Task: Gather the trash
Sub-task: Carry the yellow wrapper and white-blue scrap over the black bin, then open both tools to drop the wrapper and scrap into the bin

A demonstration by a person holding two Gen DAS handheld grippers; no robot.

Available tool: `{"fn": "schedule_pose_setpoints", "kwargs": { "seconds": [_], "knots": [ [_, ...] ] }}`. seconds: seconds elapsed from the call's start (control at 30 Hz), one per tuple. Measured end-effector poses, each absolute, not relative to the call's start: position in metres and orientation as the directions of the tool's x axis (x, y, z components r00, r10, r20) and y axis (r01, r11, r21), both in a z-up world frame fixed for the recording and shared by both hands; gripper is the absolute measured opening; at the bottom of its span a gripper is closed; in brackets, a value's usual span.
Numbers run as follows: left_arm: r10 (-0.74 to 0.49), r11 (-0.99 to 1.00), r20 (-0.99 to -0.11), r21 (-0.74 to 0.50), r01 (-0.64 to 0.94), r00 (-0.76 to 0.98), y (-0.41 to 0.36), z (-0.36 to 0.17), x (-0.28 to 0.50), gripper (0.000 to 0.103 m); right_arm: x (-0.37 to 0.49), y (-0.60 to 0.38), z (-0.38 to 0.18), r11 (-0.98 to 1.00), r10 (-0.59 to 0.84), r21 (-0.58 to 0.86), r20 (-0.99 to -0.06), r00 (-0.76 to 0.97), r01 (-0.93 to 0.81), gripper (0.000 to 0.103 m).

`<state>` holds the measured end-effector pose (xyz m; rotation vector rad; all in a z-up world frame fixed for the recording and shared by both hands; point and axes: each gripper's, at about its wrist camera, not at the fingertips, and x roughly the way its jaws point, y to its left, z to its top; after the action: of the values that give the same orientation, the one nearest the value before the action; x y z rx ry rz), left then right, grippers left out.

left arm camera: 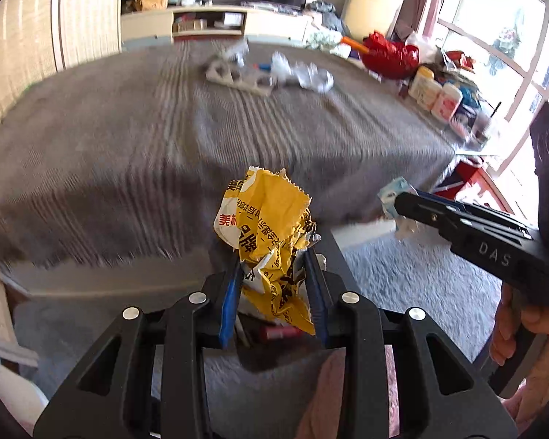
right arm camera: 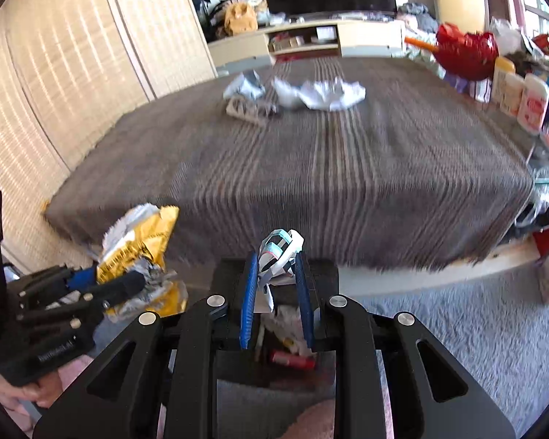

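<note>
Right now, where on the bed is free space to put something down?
The near half of the bed, from its front edge up to the paper scraps, is bare. The far middle and the right edge by the bottles are crowded.

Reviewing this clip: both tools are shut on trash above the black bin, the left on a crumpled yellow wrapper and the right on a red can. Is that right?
Not quite. The right tool is shut on a small white-and-teal wrapper, as the right wrist view shows; a red item lies down inside the black bin. The rest holds: the left tool is shut on the crumpled yellow wrapper.
</note>
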<state>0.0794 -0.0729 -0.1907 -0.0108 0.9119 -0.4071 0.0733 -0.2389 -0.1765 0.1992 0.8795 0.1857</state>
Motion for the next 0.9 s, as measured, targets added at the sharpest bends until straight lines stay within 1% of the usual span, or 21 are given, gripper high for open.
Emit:
{"fn": "schedule_pose_setpoints", "kwargs": {
  "seconds": [0.43,0.57,0.67,0.87,0.9],
  "knots": [
    [-0.34,0.918,-0.846,-0.204,0.34,0.41,-0.085,-0.255,0.085,0.031,0.076,-0.23,-0.228,0.963,0.254,0.262,-0.814,0.522,-0.06,0.022],
    [-0.34,0.918,-0.859,-0.214,0.335,0.383,-0.087,-0.268,0.089,0.032,0.084,-0.227,-0.236,0.964,0.252,0.262,-0.827,0.503,-0.053,0.023],
    [-0.339,0.918,-0.866,-0.218,0.332,0.368,-0.087,-0.274,0.093,0.032,0.089,-0.226,-0.241,0.964,0.251,0.26,-0.835,0.49,-0.05,0.025],
    [-0.352,0.915,-0.869,-0.241,0.324,0.347,-0.084,-0.279,0.099,0.034,0.099,-0.218,-0.245,0.963,0.256,0.263,-0.846,0.469,-0.051,0.025],
    [-0.353,0.915,-0.868,-0.242,0.323,0.349,-0.083,-0.279,0.099,0.034,0.1,-0.218,-0.245,0.964,0.254,0.262,-0.846,0.468,-0.05,0.029]
  ]
}}
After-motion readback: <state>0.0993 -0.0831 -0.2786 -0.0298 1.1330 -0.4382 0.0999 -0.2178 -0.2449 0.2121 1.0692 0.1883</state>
